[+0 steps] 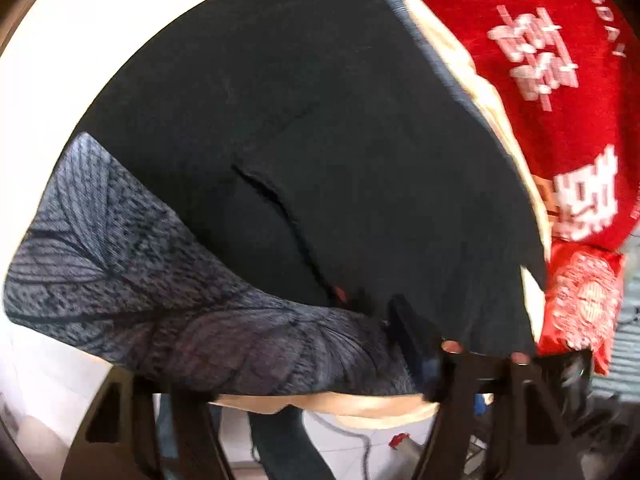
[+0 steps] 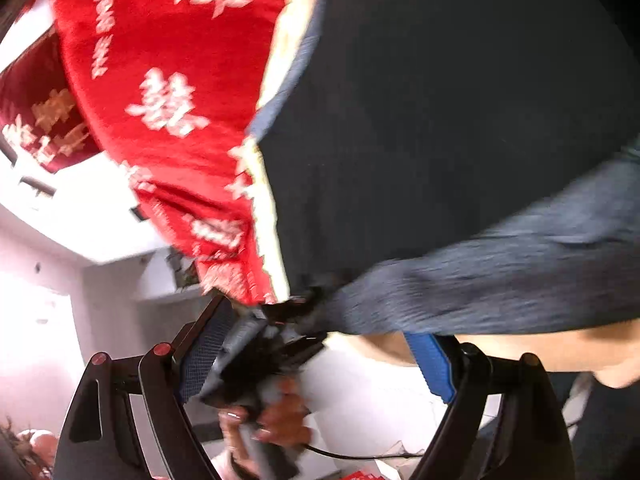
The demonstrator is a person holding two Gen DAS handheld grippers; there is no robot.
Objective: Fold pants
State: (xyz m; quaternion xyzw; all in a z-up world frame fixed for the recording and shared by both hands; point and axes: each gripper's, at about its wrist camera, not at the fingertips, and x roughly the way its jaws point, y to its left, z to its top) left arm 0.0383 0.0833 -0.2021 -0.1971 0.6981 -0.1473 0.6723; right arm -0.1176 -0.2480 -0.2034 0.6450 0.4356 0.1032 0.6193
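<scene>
- The dark pants point(image 1: 300, 120) lie spread over a cream surface point(image 1: 476, 92). They cover almost all of it; only a narrow strip shows along the far edge, and another along the near edge.
- A grey patterned cloth point(image 1: 120, 260) lies over the near part of the pants and runs along the near edge. I cannot tell whether it is a part of the pants or a separate piece.
- The left gripper point(image 1: 280, 360) is at the near edge and points steeply down. The grey cloth passes between its two fingers. The fingers are partly apart, but their pads are hidden, so I cannot tell if they clamp the cloth.
- The right gripper point(image 2: 320, 332) has its fingers wide apart and they clamp nothing. The grey cloth crosses just above its blue pad point(image 2: 432, 364).
- In the right wrist view, between these fingers, a hand point(image 2: 276, 420) holds the left gripper, whose tip is at the corner of the pants; this area is blurred.
- A red blanket point(image 1: 540, 60) with white characters lies beyond the far edge, just beside the pants.
- A red packet point(image 1: 580, 300) with a white pattern sits near the blanket's lower end.
</scene>
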